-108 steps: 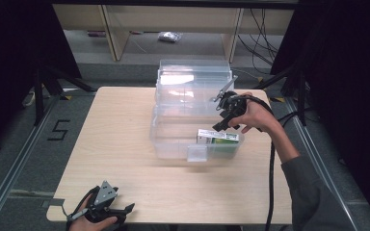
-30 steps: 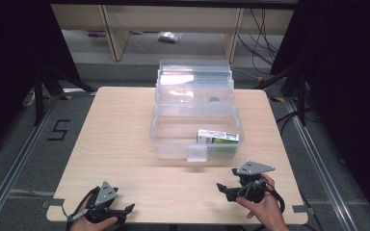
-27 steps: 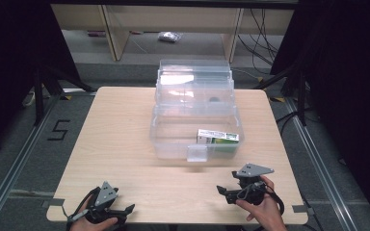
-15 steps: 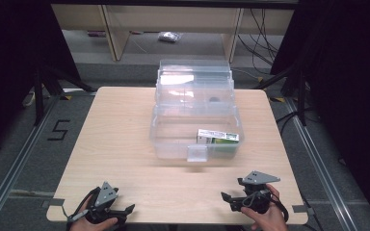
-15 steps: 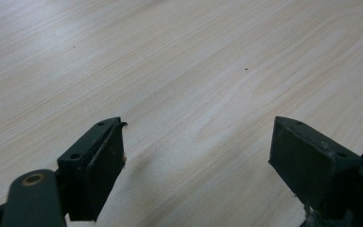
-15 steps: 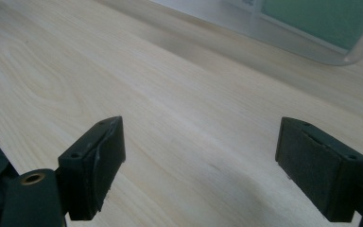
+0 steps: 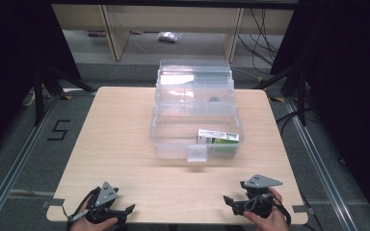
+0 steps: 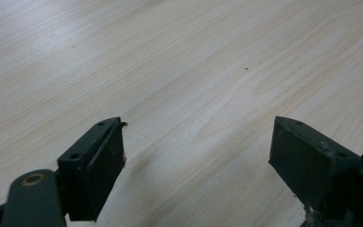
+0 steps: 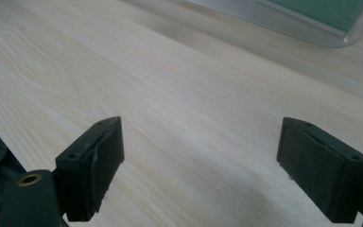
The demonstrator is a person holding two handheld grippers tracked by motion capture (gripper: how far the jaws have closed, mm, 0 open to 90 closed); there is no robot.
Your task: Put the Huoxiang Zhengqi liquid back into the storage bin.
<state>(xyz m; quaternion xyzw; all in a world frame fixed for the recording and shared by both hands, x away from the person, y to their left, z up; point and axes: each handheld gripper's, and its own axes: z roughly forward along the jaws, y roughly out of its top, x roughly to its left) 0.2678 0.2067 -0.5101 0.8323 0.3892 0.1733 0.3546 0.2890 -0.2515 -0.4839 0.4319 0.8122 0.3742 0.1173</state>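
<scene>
I see the clear bin (image 7: 173, 139) mid-table holding a green-white box (image 7: 218, 138) in its right front corner; left gripper (image 7: 125, 210) and right gripper (image 7: 231, 201) gape empty at the table's near edge, the right's jaws having just been opening.

A clear plastic storage box (image 7: 195, 130) stands on the wooden table (image 7: 120, 139), a little toward two o'clock from the tabletop's middle. Its see-through lid (image 7: 195, 86) stands swung up at the twelve o'clock side, so the box is open at the top. A small square latch tab (image 7: 197, 154) sits at the middle of the six o'clock wall. Inside, in the five o'clock corner, lies a small green and white carton (image 7: 218, 139), flat on its broad side, with its long edge running from nine to three o'clock.
</scene>
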